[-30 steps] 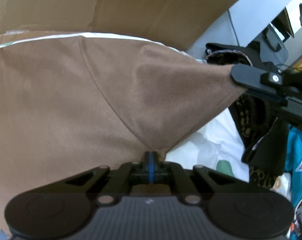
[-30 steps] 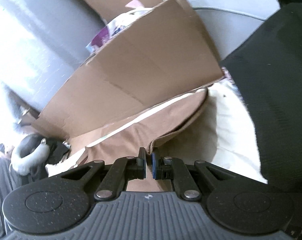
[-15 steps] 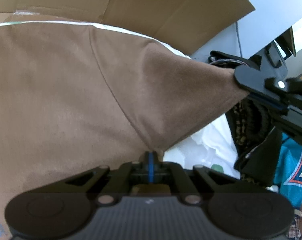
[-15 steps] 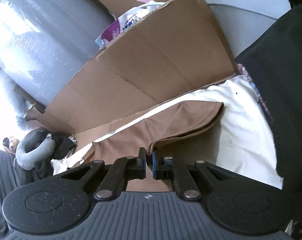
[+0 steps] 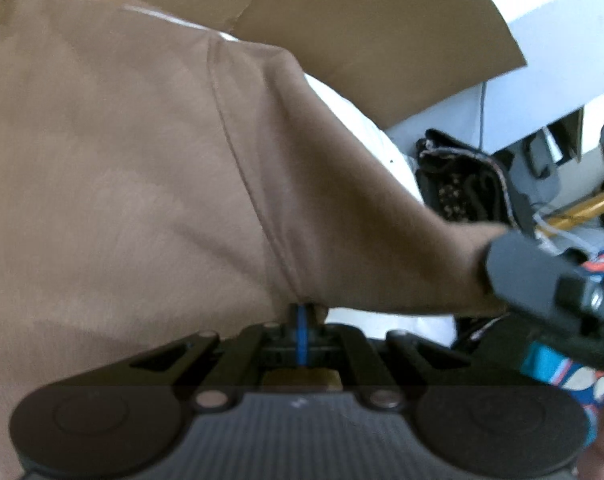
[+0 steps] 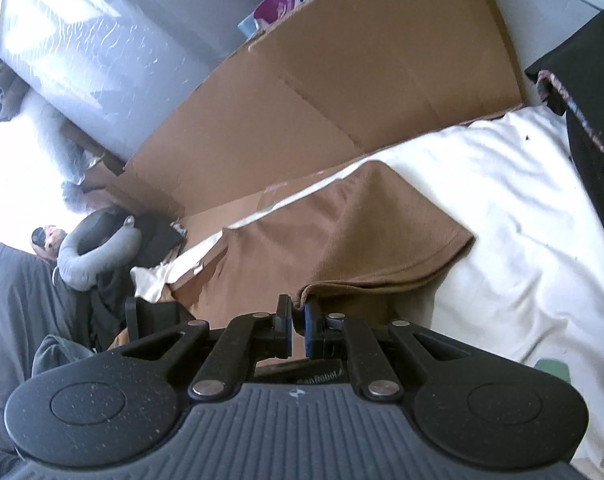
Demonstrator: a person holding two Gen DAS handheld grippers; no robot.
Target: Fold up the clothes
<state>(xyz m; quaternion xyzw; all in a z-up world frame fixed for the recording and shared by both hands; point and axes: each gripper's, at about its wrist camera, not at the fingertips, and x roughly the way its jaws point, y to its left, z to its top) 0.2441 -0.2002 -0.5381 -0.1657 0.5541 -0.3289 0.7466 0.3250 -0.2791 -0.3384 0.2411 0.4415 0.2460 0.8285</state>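
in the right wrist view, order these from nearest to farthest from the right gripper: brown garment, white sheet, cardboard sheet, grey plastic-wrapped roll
1. Brown fabric garment: its edge sits in the jaws of the right gripper.
2. White bed sheet: under the garment, spreading right.
3. Flat brown cardboard sheet: leaning behind the sheet, centre.
4. Grey plastic-wrapped roll: behind the cardboard, upper left.

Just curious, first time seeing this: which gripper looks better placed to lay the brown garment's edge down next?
Probably the right hand-held gripper: it pinches the brown garment's free corner over the bare white sheet. The left one grips a seam.
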